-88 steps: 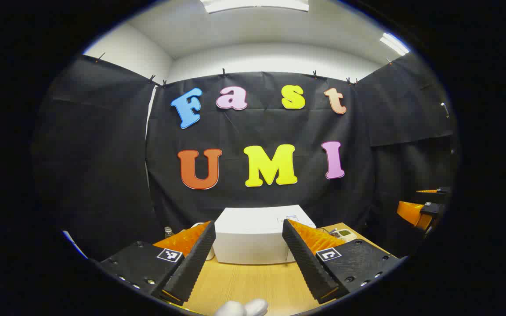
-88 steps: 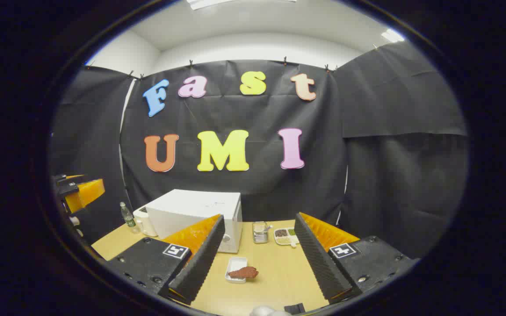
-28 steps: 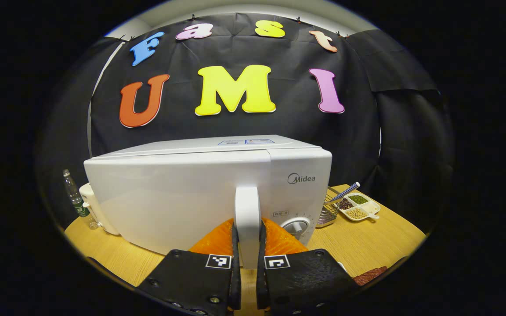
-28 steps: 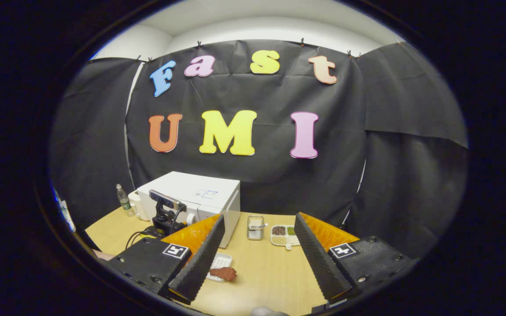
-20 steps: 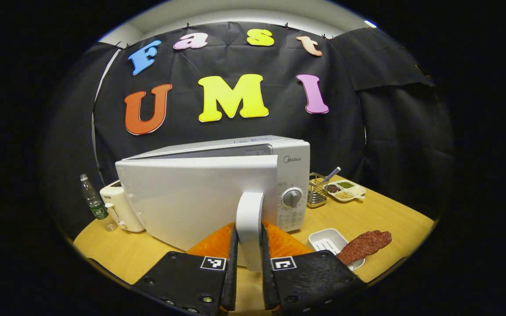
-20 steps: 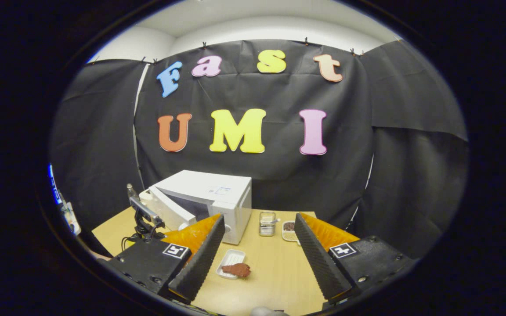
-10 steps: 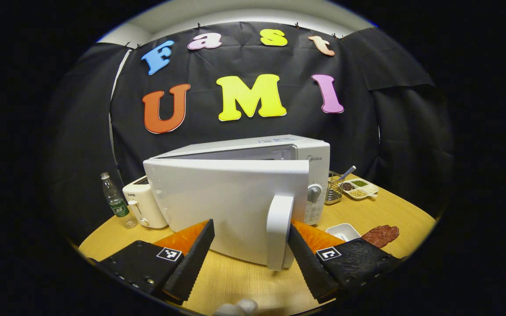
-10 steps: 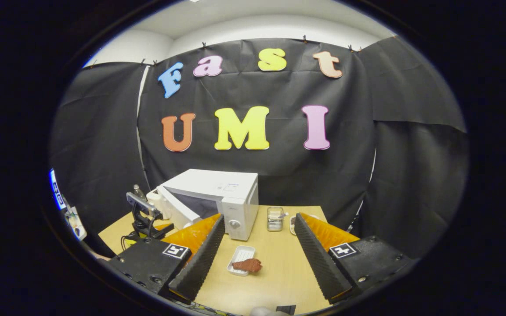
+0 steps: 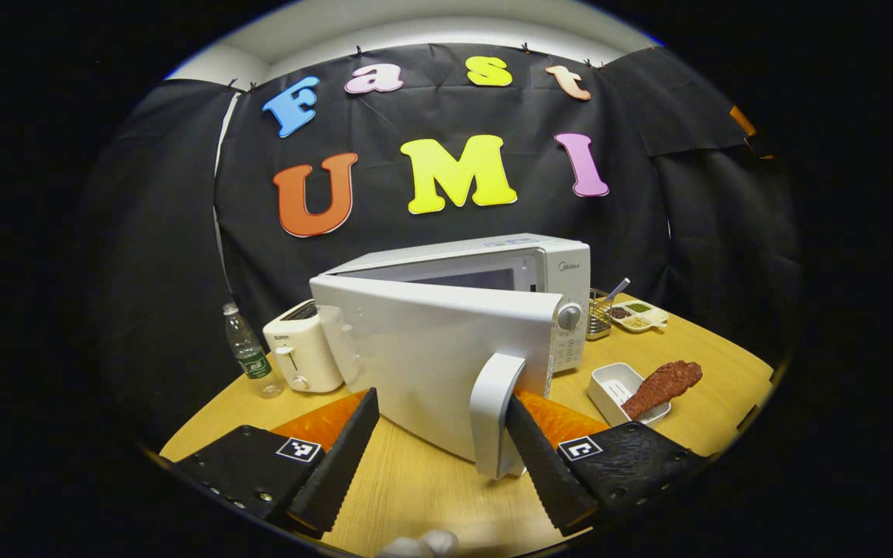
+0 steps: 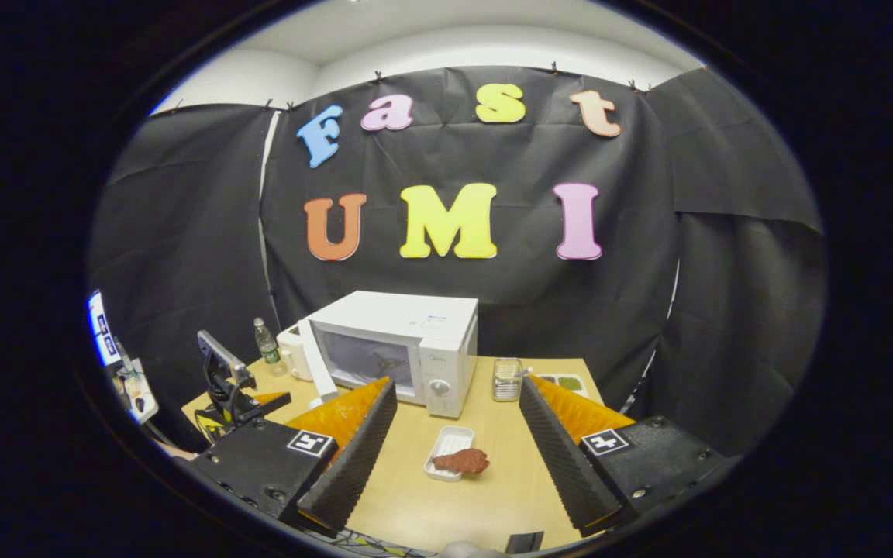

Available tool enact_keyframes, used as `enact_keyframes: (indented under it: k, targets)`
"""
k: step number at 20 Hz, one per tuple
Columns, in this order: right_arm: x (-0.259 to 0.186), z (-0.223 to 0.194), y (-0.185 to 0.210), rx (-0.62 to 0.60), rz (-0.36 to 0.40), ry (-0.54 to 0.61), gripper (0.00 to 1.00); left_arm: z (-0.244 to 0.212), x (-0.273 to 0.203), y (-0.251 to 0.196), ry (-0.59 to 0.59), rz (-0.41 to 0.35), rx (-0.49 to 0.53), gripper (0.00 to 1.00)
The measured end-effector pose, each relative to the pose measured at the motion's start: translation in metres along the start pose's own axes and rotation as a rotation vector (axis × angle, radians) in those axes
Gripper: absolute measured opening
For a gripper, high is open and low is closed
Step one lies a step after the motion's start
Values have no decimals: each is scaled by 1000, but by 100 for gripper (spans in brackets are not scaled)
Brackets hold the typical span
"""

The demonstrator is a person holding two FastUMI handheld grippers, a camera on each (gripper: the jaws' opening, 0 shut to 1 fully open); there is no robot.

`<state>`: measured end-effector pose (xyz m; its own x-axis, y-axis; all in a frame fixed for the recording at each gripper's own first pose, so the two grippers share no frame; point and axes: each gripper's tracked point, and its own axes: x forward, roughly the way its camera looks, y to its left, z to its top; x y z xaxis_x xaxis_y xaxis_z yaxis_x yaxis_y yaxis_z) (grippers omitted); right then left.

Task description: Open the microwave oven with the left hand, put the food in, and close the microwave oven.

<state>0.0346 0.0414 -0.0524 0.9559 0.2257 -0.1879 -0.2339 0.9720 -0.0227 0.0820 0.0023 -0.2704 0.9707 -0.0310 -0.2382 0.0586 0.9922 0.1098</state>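
Observation:
The white microwave (image 9: 563,271) stands on the wooden table (image 9: 423,496) with its door (image 9: 431,349) swung partly open to the left. My left gripper (image 9: 441,397) is open in front of the door. The door handle (image 9: 491,415) sits between the fingers, right beside the right finger (image 9: 539,457). A brown piece of meat (image 9: 662,385) lies across a small white tray (image 9: 609,381) to the right of the microwave. My right gripper (image 10: 456,385) hangs open above the table, short of the meat (image 10: 460,462) and tray (image 10: 446,446). The microwave's open cavity (image 10: 365,360) faces it.
A white toaster (image 9: 303,349) and a plastic bottle (image 9: 247,350) stand left of the microwave. A wire basket (image 9: 598,314) and a divided dish of beans (image 9: 636,314) sit behind it on the right. The left gripper's camera mount (image 10: 218,358) shows at the table's left edge.
My left gripper was shut on the door handle, pulled the door outward, then opened and let go. The door now stands wider. The right gripper stayed open, drifting slightly.

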Motion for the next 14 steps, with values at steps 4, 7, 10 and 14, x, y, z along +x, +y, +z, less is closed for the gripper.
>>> enact_keyframes:
  k: [4,7,10,14]
  targets:
    - [-5,-12,31,5,27,15,100,-14,-29,42,12,40,18,95]
    - [-8,-22,51,11,41,24,100,-22,-46,76,29,76,23,95]
    - [-11,-35,66,19,45,34,100,-33,-62,111,41,111,29,95]
    - [-4,-64,67,31,21,74,92,-45,-76,151,59,139,-5,95]
